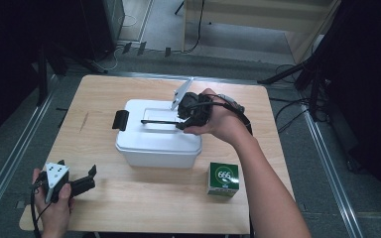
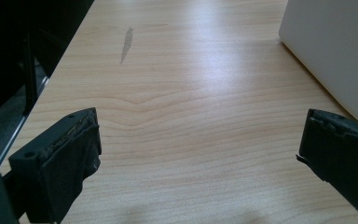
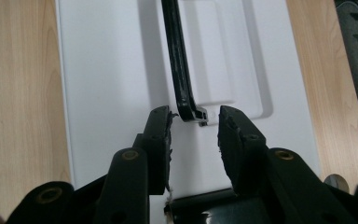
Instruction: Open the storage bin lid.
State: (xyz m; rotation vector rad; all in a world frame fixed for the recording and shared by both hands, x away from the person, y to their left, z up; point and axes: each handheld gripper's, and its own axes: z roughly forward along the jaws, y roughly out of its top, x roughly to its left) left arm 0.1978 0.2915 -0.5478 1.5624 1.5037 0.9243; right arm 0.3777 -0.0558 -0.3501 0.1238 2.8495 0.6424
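A white lidded box (image 1: 154, 144) stands in the middle of the wooden table (image 1: 144, 203). A thin black handle (image 1: 158, 121) lies flat along its lid, and a black latch (image 1: 121, 120) sits on its left end. My right gripper (image 1: 179, 118) hovers over the right part of the lid. In the right gripper view, its jaws stand on either side of the handle's (image 3: 177, 56) near end, with a gap on both sides; the right gripper (image 3: 195, 116) is open. My left gripper (image 1: 77, 167) rests at the table's front left, open (image 2: 198, 140) over bare wood.
A small green carton (image 1: 223, 179) marked with a number stands on the table in front of the box's right corner. The box's white wall (image 2: 335, 51) shows at the right of the left gripper view. Dark stands and cables surround the table.
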